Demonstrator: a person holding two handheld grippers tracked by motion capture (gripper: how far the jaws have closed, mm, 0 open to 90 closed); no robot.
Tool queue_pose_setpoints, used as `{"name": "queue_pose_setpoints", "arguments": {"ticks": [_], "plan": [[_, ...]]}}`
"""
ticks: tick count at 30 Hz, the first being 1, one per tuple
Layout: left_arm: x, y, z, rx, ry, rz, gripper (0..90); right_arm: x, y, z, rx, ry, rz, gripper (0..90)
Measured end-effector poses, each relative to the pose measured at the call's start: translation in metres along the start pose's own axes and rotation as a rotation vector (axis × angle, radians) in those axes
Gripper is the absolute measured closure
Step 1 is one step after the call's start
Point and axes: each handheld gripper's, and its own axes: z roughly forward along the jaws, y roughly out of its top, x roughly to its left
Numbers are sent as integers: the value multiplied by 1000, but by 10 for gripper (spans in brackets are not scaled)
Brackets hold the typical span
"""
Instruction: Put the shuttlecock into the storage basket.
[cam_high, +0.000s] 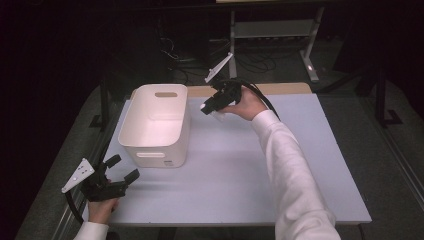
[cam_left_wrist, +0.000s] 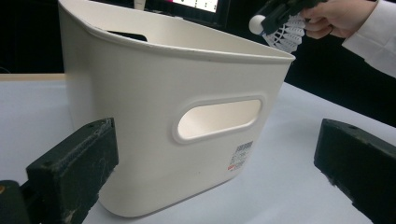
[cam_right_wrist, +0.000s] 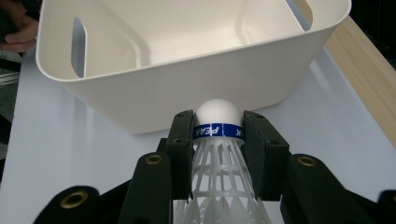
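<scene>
Shuttlecock (cam_right_wrist: 218, 140) outside seemingly empty bin (cam_right_wrist: 154, 88)

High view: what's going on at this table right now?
A person works with tongs in each hand. The right tongs are shut on a white shuttlecock at its blue-banded cork and hold it in the air beside the empty white bin. The left tongs rest open at the table's near left corner, pointed at the bin.

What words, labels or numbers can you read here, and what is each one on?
"PEAK": white letters on the blue band around the shuttlecock, read in the right gripper view; the band's far end is hidden by a jaw.
Barcode sticker on the white bin: print too small to read.
Bright screen behind the bin: characters blurred, unreadable.
</scene>
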Motion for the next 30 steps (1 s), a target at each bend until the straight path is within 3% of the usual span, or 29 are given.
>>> {"name": "queue_pose_setpoints", "arguments": {"ticks": [22, 30], "plan": [[0, 0, 0, 2, 4, -3, 0, 5, 12, -9, -63, 3, -39, 640], [0, 0, 0, 2, 5, -2, 0, 9, 15, -13, -73, 13, -28, 640]]}}
